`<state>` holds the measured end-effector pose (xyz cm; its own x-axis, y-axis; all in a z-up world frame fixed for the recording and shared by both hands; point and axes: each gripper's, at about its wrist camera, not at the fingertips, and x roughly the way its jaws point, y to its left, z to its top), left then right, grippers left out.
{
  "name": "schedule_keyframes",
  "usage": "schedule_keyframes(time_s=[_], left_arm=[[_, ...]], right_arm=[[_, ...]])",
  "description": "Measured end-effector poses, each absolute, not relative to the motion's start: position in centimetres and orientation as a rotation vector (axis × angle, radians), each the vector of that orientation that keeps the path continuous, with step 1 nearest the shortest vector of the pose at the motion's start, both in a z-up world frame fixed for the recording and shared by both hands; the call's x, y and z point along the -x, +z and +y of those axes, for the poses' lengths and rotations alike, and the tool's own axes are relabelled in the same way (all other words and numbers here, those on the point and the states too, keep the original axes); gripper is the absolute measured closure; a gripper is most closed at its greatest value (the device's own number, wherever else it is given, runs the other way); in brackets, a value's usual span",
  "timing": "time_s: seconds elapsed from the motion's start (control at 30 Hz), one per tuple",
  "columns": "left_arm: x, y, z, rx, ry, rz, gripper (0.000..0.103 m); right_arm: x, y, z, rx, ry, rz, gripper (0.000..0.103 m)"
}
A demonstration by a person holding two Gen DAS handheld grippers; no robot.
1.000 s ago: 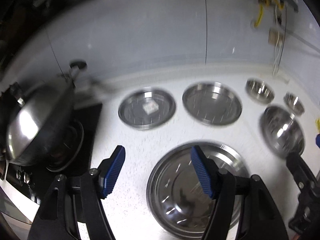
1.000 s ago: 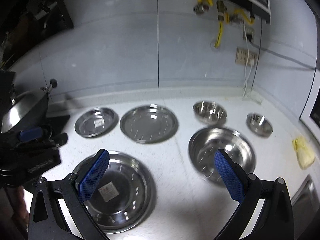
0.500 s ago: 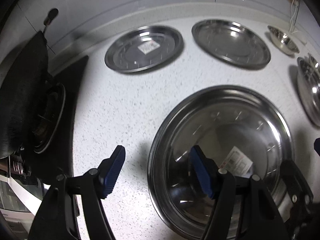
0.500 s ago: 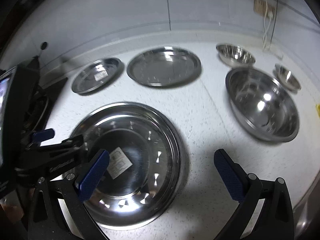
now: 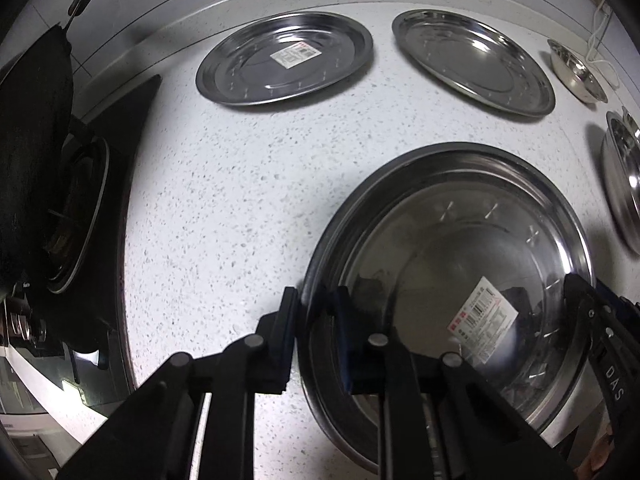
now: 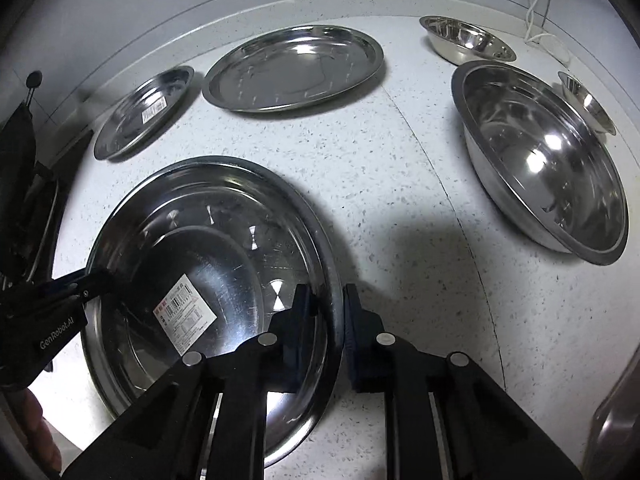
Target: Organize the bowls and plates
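Slippage is the risk — left claw [image 5: 316,336] and right claw [image 6: 326,334] are closing thinly on opposite rims of the large plate [image 6: 224,216]; uneven lifting could tilt it onto the counter [image 6: 400,184].

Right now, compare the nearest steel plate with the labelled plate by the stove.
The nearest plate looks larger; the plate by the stove looks smaller. The left gripper and right gripper are closing on the nearest plate's opposite rims; the other plate lies untouched. Both are steel and labelled.
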<state>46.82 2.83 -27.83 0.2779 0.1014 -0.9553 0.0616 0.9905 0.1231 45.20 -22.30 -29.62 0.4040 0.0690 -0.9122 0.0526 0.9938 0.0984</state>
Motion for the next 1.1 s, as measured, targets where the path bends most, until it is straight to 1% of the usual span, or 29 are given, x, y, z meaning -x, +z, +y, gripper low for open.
schedule_keyframes(time_s=[0.2, 0.4, 0.57, 0.73, 1.1], left_arm=[[-46.4, -26.6, 4.5, -0.137, 0.071, 1.290, 0.088], [-45.2, -24.0, 8.9, -0.098, 0.165, 1.240, 0.088], [-43.9, -23.0, 12.6, -0.076, 0.248, 1.215, 0.088], [-43.7, -24.4, 15.1, -0.060, 0.286, 1.223, 0.088], [-42.7, -27.8, 14.5, -0.122, 0.261, 1.261, 0.089]], right_arm=[[-45.2, -28.1, -20.8, -0.058, 0.043, 1.143, 0.091], [-45.7, -25.3, -16.6, 0.004, 0.143, 1.088, 0.092], [-45.8, -24.6, -12.5, 0.046, 0.234, 1.066, 0.092], [-45.5, -25.2, -9.1, 0.088, 0.291, 1.064, 0.092], [-45.6, -28.7, -9.2, 0.094, 0.280, 1.127, 0.092]])
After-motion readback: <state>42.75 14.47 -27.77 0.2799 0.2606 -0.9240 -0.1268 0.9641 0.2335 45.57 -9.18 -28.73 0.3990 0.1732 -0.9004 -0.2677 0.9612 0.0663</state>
